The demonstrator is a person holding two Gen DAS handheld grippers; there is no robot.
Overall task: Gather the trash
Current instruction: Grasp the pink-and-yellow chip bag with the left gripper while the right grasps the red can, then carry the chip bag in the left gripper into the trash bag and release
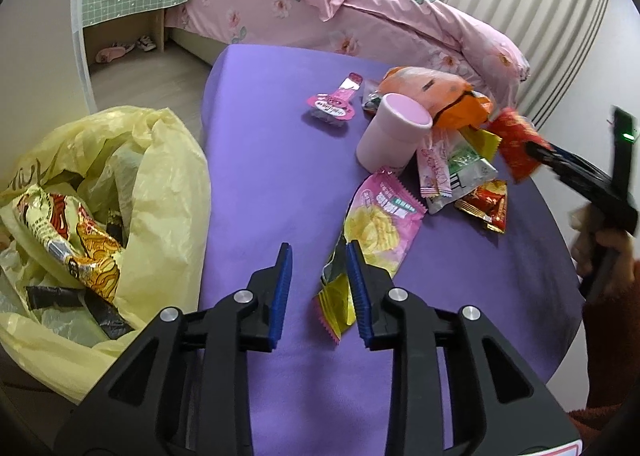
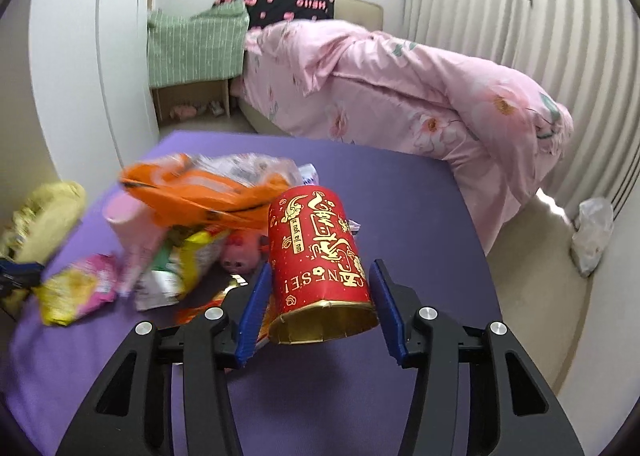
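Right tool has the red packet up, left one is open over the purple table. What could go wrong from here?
The red packet sits loosely between the right tool pads, with gaps showing, so it might slip out before reaching the yellow bag. The left tool hangs open over the pink chip bag; closing there may catch only an edge.

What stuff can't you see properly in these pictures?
- Right wrist view: the wrapper pile is motion-blurred, so its labels are unreadable.
- Left wrist view: the right gripper is blurred at the edge; its grip on the red packet is unclear.
- Left wrist view: the yellow bag is cut off, its folds hiding trash.
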